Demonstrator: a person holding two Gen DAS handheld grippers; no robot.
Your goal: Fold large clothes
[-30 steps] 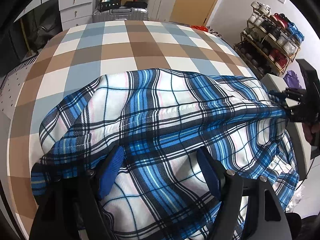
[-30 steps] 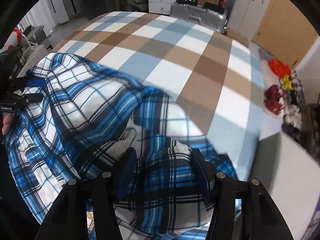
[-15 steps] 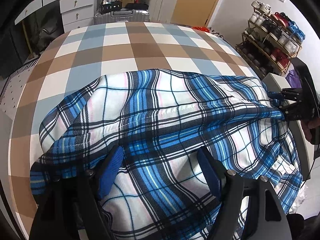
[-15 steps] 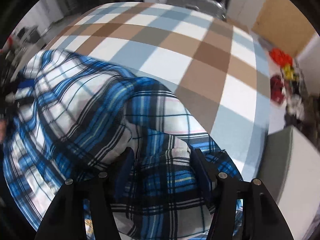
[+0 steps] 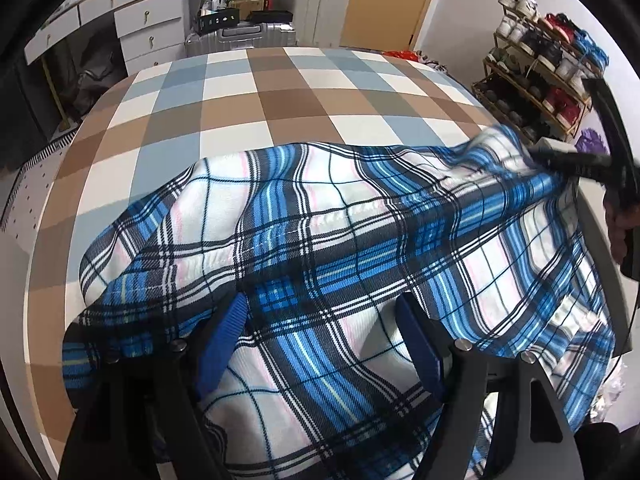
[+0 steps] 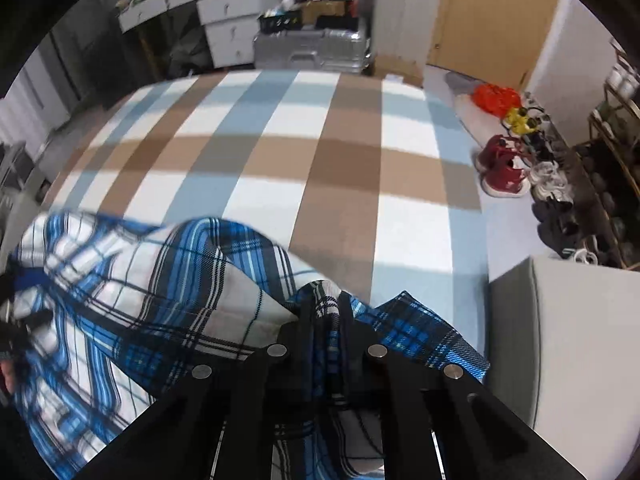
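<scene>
A large blue, white and black plaid garment (image 5: 320, 248) is lying bunched at the near edge of a bed whose cover (image 5: 280, 92) is checked in brown, pale blue and white; the far half of the cover is lying bare. The left gripper (image 5: 320, 332) is standing with its jaws wide apart above the garment, its blue pads (image 5: 224, 340) flanking a broad stretch of cloth without pressing on it. The right gripper (image 6: 325, 320) is closing, and in its own view the two black fingers are pinching a narrow ridge of plaid fabric drawn up between them, with loose cloth hanging to either side. In the left wrist view the same right gripper (image 5: 560, 162) is appearing at the right edge, blurred, holding the garment's edge raised off the bed so that the cloth is running taut from it toward the middle. A hand (image 5: 620, 228) is gripping its handle below. Beyond the bed, a silver suitcase (image 6: 312, 50) and white drawers (image 5: 148, 28) are standing at the far wall, and a shoe rack (image 5: 536, 64) is standing at the right. Red shoes (image 6: 502, 172) are lying on the floor beside the bed.
</scene>
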